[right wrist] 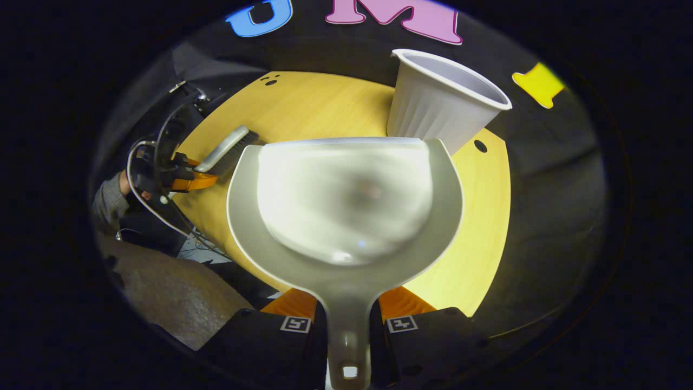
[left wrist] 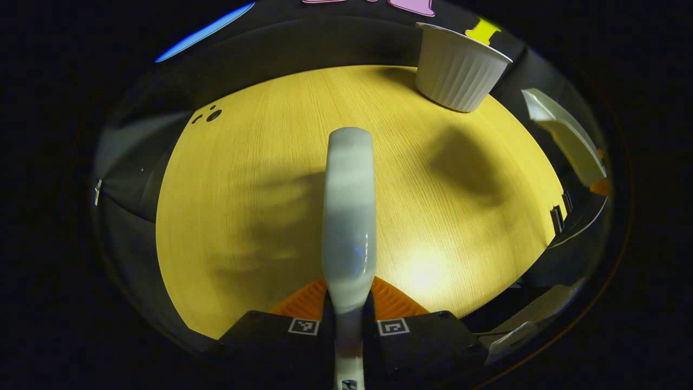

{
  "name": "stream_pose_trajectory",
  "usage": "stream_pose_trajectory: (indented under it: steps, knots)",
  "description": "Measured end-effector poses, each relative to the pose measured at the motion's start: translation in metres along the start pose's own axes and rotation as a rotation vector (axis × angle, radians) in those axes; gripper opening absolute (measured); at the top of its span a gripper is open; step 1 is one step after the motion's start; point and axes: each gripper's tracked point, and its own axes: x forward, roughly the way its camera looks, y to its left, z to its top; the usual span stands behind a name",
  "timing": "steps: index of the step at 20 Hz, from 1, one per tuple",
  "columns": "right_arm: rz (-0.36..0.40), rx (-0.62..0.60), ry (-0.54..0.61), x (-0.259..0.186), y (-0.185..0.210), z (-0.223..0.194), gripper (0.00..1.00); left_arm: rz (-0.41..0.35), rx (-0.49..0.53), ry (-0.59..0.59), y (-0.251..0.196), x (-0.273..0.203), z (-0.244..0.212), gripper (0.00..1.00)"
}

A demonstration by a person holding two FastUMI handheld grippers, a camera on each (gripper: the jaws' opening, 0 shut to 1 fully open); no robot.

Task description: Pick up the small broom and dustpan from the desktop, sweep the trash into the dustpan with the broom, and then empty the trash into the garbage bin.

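My left gripper (left wrist: 349,303) is shut on the pale grey handle of the small broom (left wrist: 349,206), which points forward above the yellow wooden table (left wrist: 243,189). My right gripper (right wrist: 348,309) is shut on the handle of the grey dustpan (right wrist: 346,200), held over the table's right part with its front lip near the white ribbed garbage bin (right wrist: 433,103). In the right gripper view the left gripper (right wrist: 178,176) is at the left, and the broom (right wrist: 227,149) with dark bristles reaches toward the pan's left edge. The pan's inside looks blurred.
In the left gripper view the bin (left wrist: 457,70) stands at the table's far right corner and the dustpan's edge (left wrist: 566,135) is at the right. Small black holes (left wrist: 214,115) mark the far left of the tabletop. A sleeved hand (right wrist: 111,197) holds the left gripper.
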Motion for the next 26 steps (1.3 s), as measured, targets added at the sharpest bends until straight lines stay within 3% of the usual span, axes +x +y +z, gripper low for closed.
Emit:
stream_pose_trajectory:
  steps: [4,6,9,11,13,16,21,24,26]
  knots:
    - [-0.01,0.037,0.01,0.045,0.018,-0.017,0.32,0.019,0.012,0.001,0.0,0.001,0.0,0.25]
    - [0.002,0.067,0.031,0.059,0.027,-0.025,0.36,0.031,0.019,0.006,0.0,0.001,0.0,0.25]
    - [-0.007,0.097,0.048,0.081,0.03,-0.031,0.33,0.036,0.016,0.01,0.001,0.004,-0.002,0.25]
    - [-0.01,0.129,0.051,0.091,0.033,-0.033,0.39,0.046,0.019,0.017,0.0,0.006,-0.002,0.25]
    - [-0.002,0.147,0.057,0.101,0.035,-0.034,0.36,0.047,0.019,0.023,0.0,0.007,-0.003,0.25]
    - [-0.004,0.131,0.069,0.114,0.036,-0.037,0.32,0.039,0.018,0.026,0.0,0.013,-0.004,0.25]
    - [0.017,0.088,0.066,0.127,0.043,-0.04,0.39,0.039,0.074,0.047,0.005,0.015,-0.005,0.25]
    - [0.009,0.051,0.081,0.13,0.043,-0.046,0.36,0.063,0.099,0.07,0.008,0.025,-0.009,0.24]
    - [0.012,0.055,0.069,0.132,0.044,-0.046,0.4,0.066,0.108,0.068,0.008,0.026,-0.01,0.27]
